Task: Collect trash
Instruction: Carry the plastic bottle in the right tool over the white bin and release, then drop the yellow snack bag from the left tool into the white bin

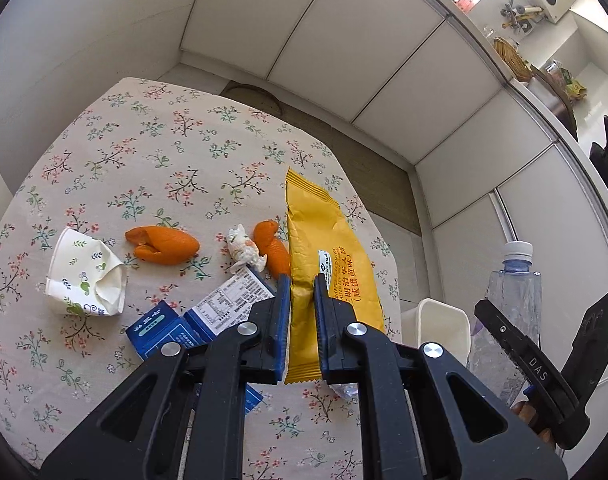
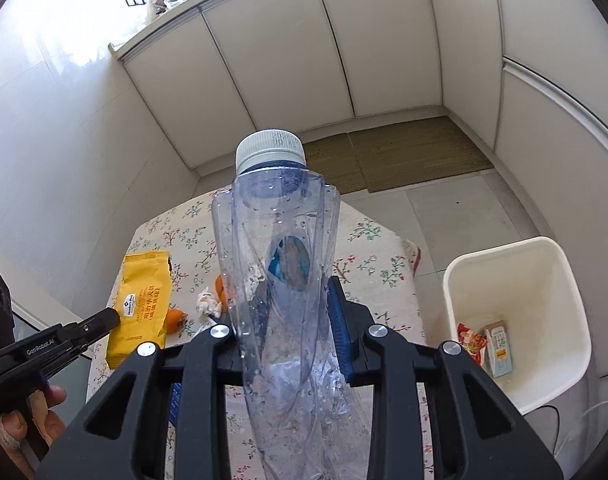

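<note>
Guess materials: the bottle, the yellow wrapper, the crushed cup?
Bottle: thin clear plastic, glossy; see-through, creased, droplets inside. Yellow wrapper: likely plastic film, fairly matte; crimped serrated ends, soft wrinkles. Crushed cup: probably paper, matte printed; sharp folded dents hold their shape.

Table (image 1: 176, 148): I see a floral cloth covering the whole top.
Paper cup (image 1: 86, 276): crushed, on its side near the left edge.
Orange peel (image 1: 164, 245): mid-table, right of the cup.
Second peel (image 1: 272, 249): close to the right edge.
Tissue wad (image 1: 244, 249): between the two peels.
Blue carton (image 1: 192, 320): flattened, toward the near edge.
Floor (image 2: 463, 208): I note a white bin (image 2: 575, 312) standing beside the table's right edge.
</note>
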Tool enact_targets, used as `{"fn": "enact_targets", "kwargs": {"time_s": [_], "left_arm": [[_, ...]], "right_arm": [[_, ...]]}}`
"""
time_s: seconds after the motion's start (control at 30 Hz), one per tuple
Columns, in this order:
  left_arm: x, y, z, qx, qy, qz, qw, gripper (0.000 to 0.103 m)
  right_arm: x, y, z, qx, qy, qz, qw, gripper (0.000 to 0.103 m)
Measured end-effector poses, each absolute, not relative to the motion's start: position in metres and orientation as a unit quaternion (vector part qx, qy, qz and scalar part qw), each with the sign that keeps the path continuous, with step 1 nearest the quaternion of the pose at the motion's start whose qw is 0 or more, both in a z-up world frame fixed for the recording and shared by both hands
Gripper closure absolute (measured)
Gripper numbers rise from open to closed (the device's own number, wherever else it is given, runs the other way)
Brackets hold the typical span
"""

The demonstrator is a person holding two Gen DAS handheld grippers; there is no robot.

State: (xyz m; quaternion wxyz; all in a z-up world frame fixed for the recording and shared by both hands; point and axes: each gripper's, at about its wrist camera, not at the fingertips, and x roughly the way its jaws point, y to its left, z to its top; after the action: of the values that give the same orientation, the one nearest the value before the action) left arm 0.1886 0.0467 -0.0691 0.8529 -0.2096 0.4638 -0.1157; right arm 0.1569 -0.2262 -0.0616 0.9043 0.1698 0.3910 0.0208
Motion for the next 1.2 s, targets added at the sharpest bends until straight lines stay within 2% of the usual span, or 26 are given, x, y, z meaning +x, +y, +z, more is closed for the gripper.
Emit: {"fn": "enact_targets", "kwargs": {"time_s": [0.37, 0.6, 0.87, 0.97, 1.1, 1.2], "left_arm": [[0.186, 0.010, -0.076, -0.198, 0.470, -0.141, 0.849, 0.092], [0.186, -0.014, -0.081, -0.192, 0.476, -0.153, 0.844, 0.092], [0.185, -0.055, -0.088, -0.177, 0.487, -0.174, 0.837, 0.092], [0.184, -0.071, -0.087, -0.176, 0.487, -0.184, 0.835, 0.092], [0.179, -0.097, -0.079, -0.165, 0.480, -0.203, 0.837, 0.092], [0.173, -0.124, -0.071, -0.154, 0.473, -0.223, 0.838, 0.092]], "right_arm": [[0.150, -0.310, -0.088, 0.210, 0.409, -0.067, 0.886, 0.074], [0.149, -0.387, -0.146, 0.274, 0.460, -0.142, 0.833, 0.074], [0.144, -0.413, -0.216, 0.320, 0.551, -0.151, 0.756, 0.071], [0.139, -0.417, -0.214, 0.317, 0.550, -0.155, 0.757, 0.062], [0.126, -0.424, -0.181, 0.296, 0.510, -0.164, 0.790, 0.059], [0.109, -0.431, -0.148, 0.262, 0.464, -0.190, 0.825, 0.051]]}}
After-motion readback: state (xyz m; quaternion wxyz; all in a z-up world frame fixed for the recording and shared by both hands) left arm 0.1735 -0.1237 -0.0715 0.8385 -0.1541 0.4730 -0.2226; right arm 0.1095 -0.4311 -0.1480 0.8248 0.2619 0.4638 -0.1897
